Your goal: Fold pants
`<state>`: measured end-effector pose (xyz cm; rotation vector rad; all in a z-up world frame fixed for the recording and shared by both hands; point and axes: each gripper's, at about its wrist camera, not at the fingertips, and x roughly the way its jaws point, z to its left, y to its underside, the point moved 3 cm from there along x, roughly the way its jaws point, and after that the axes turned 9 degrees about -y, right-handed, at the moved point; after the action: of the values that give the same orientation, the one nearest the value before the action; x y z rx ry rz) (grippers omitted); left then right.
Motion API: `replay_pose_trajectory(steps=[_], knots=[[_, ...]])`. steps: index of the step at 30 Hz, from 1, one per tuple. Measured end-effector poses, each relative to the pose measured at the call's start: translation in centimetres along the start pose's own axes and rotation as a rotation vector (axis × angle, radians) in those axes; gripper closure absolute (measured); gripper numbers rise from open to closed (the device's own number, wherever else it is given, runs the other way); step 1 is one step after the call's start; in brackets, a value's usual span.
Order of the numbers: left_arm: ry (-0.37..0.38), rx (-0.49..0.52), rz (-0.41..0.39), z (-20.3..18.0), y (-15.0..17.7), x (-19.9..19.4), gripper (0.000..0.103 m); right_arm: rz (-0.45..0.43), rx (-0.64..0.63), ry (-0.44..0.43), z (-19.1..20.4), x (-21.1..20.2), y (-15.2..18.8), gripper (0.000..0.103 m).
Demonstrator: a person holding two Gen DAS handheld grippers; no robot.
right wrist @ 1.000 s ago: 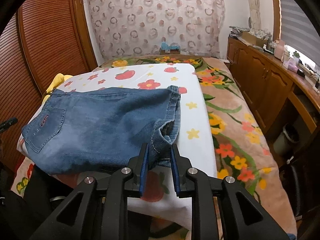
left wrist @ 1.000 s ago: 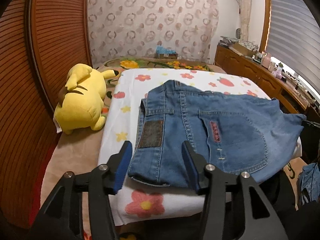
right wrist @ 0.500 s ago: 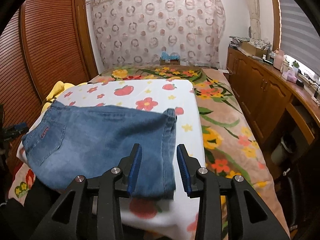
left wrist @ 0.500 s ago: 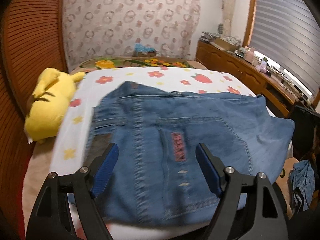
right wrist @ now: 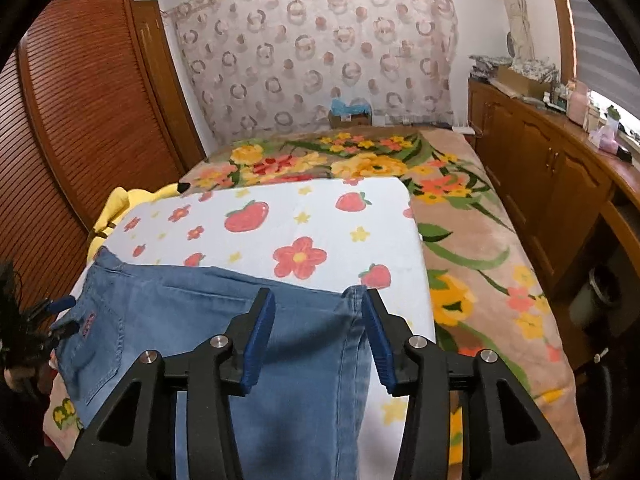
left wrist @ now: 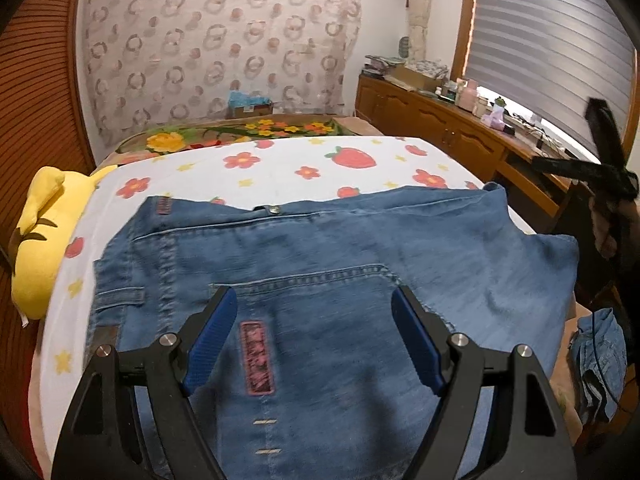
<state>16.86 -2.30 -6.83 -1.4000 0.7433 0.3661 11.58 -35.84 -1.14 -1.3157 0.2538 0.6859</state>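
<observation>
Folded blue denim pants [left wrist: 320,280] lie flat on the white flower-print cloth [left wrist: 280,168] on the bed, back pocket and red label facing up. My left gripper [left wrist: 314,320] is open and empty, hovering above the pocket area. In the right wrist view the pants [right wrist: 192,320] lie with their folded leg end toward me. My right gripper [right wrist: 318,324] is open and empty above that right edge of the denim. The other gripper shows at the far left edge of the right wrist view [right wrist: 24,320].
A yellow plush toy [left wrist: 40,240] lies left of the cloth against the wooden slatted wardrobe [right wrist: 80,120]. A floral blanket [right wrist: 460,260] covers the bed to the right. A wooden cabinet [right wrist: 560,184] with clutter runs along the right wall. More denim [left wrist: 600,360] hangs lower right.
My right gripper let go of the pants' edge and opened wide. My left gripper opened further and shifted right over the back pocket. Both rose above the denim.
</observation>
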Motion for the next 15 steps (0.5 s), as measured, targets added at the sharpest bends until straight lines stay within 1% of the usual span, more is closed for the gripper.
replay_pose_trajectory(steps=[3, 7, 11, 15], knots=[[0.001, 0.005, 0.017, -0.3, 0.1, 1.0, 0.023, 0.055, 0.006, 0.033, -1.1, 2.3, -0.4, 0.056], [0.002, 0.003, 0.04, -0.4, 0.6, 2.1, 0.023, 0.124, 0.034, 0.064, -2.9, 5.0, 0.0, 0.056], [0.002, -0.003, 0.059, -0.4, 1.3, 2.8, 0.023, 0.174, 0.087, 0.052, -4.3, 6.8, 0.3, 0.056], [-0.002, -0.002, 0.059, -0.4, 1.8, 3.0, 0.023, 0.208, 0.116, 0.028, -5.0, 7.9, 0.6, 0.056]])
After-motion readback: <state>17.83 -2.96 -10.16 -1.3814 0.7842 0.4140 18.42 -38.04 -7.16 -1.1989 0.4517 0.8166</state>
